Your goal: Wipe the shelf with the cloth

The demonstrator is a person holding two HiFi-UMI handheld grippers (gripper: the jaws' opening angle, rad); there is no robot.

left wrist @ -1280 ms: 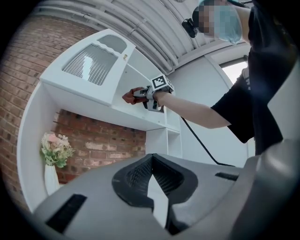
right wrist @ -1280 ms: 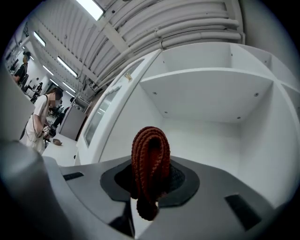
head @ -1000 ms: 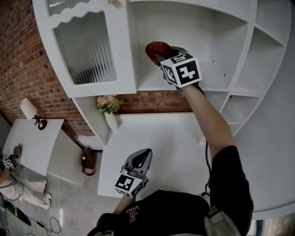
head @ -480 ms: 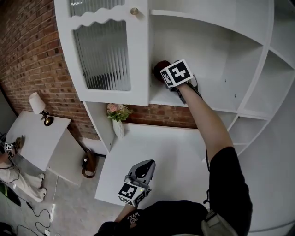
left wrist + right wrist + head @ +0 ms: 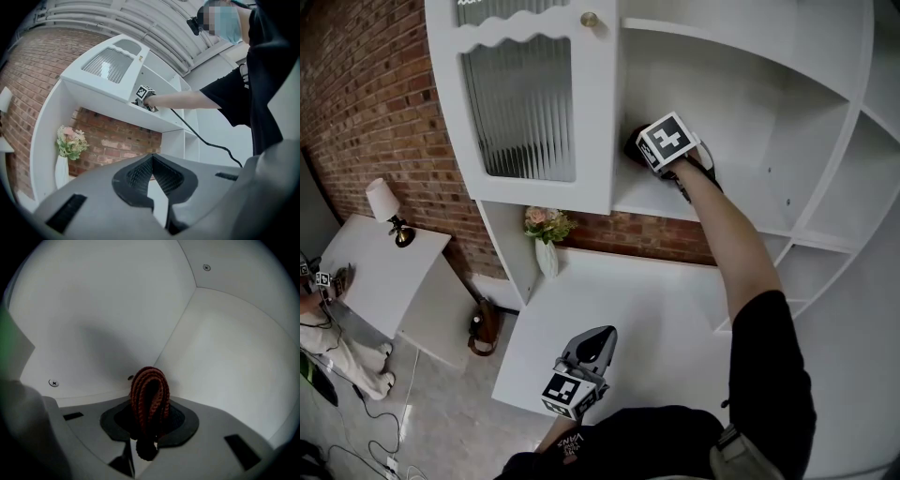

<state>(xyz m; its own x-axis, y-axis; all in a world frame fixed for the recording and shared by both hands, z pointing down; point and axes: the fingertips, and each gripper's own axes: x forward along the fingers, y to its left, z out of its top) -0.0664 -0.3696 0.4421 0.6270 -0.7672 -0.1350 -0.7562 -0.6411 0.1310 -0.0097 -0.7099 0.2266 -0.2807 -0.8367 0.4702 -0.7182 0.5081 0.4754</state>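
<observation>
A dark red knitted cloth (image 5: 149,394) is folded and pinched in my right gripper (image 5: 149,417), which is shut on it. In the head view that gripper (image 5: 649,150), with its marker cube, reaches into the white cabinet's open compartment, and the cloth (image 5: 634,144) sits at the left back of the shelf board (image 5: 750,199), near the corner. White inner walls (image 5: 225,357) fill the right gripper view. My left gripper (image 5: 592,347) hangs low over the white desk, shut and holding nothing; its own view shows the pads (image 5: 140,176) meeting at the tips.
A ribbed-glass cabinet door (image 5: 520,103) with a knob (image 5: 590,19) stands just left of the compartment. A vase of flowers (image 5: 547,242) sits below on the desk (image 5: 656,319). More shelf compartments lie to the right. A lamp (image 5: 386,204) stands on a side table by the brick wall.
My right gripper has carried the cloth left and deeper along the shelf, toward the back corner by the door. The left gripper has stayed put.
</observation>
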